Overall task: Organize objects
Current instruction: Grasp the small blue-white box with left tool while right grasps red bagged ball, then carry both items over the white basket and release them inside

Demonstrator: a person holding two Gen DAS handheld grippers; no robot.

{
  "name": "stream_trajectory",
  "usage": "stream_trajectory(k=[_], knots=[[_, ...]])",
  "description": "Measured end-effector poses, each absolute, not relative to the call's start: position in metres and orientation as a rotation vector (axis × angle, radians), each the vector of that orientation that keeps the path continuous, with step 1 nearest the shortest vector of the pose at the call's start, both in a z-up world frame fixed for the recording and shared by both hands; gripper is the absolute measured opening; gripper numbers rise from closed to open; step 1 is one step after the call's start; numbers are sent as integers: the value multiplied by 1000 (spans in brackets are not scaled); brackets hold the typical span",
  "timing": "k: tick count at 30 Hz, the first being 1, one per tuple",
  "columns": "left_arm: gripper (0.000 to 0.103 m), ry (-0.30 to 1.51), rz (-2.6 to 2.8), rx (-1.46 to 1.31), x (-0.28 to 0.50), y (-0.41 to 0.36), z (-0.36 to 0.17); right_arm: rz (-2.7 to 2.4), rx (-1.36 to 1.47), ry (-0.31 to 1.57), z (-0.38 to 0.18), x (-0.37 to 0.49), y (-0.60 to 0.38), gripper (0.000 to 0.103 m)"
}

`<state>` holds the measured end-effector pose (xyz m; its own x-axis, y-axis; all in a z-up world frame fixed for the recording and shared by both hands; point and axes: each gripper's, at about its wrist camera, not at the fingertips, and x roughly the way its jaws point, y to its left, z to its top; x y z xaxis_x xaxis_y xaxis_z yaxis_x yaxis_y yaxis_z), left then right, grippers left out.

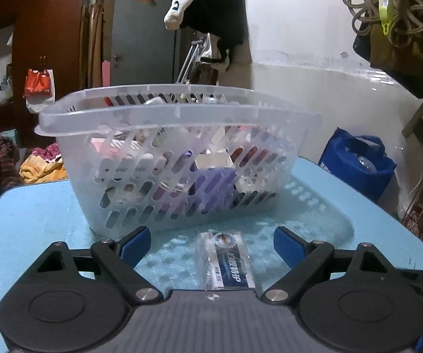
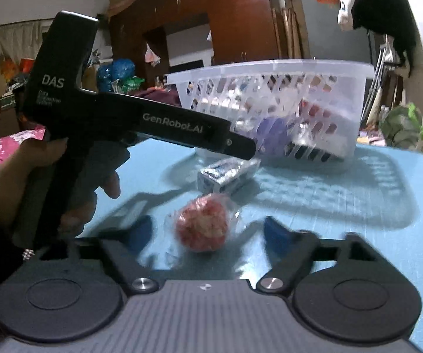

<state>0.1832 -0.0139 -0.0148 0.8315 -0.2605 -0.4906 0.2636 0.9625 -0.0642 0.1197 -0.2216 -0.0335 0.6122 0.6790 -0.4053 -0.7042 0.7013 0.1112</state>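
Both grippers' jaws gape — centre the right gripper (image 2: 202,232) on the red ball (image 2: 202,226), left gripper (image 1: 211,247) on the toothpaste box (image 1: 226,264), before squeezing.

Light blue bench (image 1: 35,220), rounded corners. On it: clear slotted plastic basket (image 1: 182,117) at centre frame, full of mixed items; white-and-blue toothpaste box (image 1: 226,261) just below it; red-and-white ball in clear wrap (image 2: 202,226) lower centre of right view.
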Motion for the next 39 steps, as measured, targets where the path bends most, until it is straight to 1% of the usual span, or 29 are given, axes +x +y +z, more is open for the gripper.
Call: stream_trajectory(k=[1, 2, 7, 9, 10, 11, 17, 24, 27, 31, 35, 39], knots=[[93, 526, -280, 14, 184, -16, -16, 803, -49, 441, -32, 119, -225, 49], [93, 533, -281, 19, 184, -18, -17, 806, -31, 442, -32, 119, -229, 47], [93, 544, -271, 40, 185, -24, -20, 724, 17, 433, -30, 124, -262, 46], [80, 556, -267, 46, 187, -26, -23, 695, 50, 427, -28, 130, -274, 46], [63, 567, -254, 58, 187, -29, -25, 679, 59, 419, -27, 131, -279, 46], [48, 577, -244, 74, 188, -31, -27, 668, 65, 413, -26, 132, -282, 46], [47, 528, -235, 68, 178, -32, -26, 656, 77, 408, -24, 139, -287, 46], [47, 428, -218, 8, 157, -12, -5, 665, 90, 381, -14, 146, -291, 46], [47, 373, -216, -20, 145, -1, 15, 691, 79, 343, 4, 147, -290, 46], [47, 289, -212, -33, 147, 13, 57, 719, 28, 263, 46, 157, -277, 46], [47, 258, -191, -28, 182, 19, 102, 744, 3, 190, 91, 191, -253, 46], [48, 287, -130, -7, 227, 19, 116, 774, -8, 195, 113, 233, -226, 48]])
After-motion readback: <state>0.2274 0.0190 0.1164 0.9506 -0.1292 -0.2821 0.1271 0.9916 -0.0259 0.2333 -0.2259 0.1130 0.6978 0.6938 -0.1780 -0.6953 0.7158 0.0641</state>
